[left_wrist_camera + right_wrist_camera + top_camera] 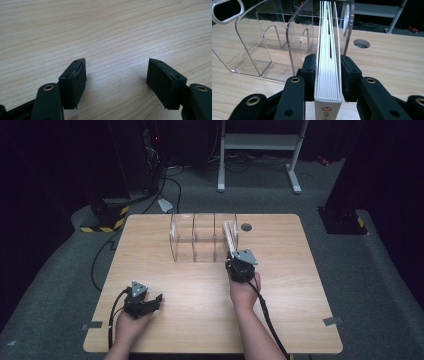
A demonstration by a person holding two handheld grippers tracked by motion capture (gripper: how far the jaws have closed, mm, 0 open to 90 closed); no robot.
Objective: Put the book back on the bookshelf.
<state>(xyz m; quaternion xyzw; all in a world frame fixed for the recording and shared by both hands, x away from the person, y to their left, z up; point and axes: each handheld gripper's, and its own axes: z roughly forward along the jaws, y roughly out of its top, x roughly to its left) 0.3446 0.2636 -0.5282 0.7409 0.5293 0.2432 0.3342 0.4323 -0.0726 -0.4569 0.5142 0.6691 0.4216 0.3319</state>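
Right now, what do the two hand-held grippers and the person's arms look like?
Both are black. The left hand-held gripper and the right hand-held gripper each carry a grey three-cornered plate on top and trail a black cable. Up close, the jaws end in blocky black pads on arms with brass-coloured rivets. The forearms are bare, with no sleeves in view.

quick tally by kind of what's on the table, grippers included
hand-held gripper: 2, left and right
clear acrylic file holder: 1
book: 1
total: 4
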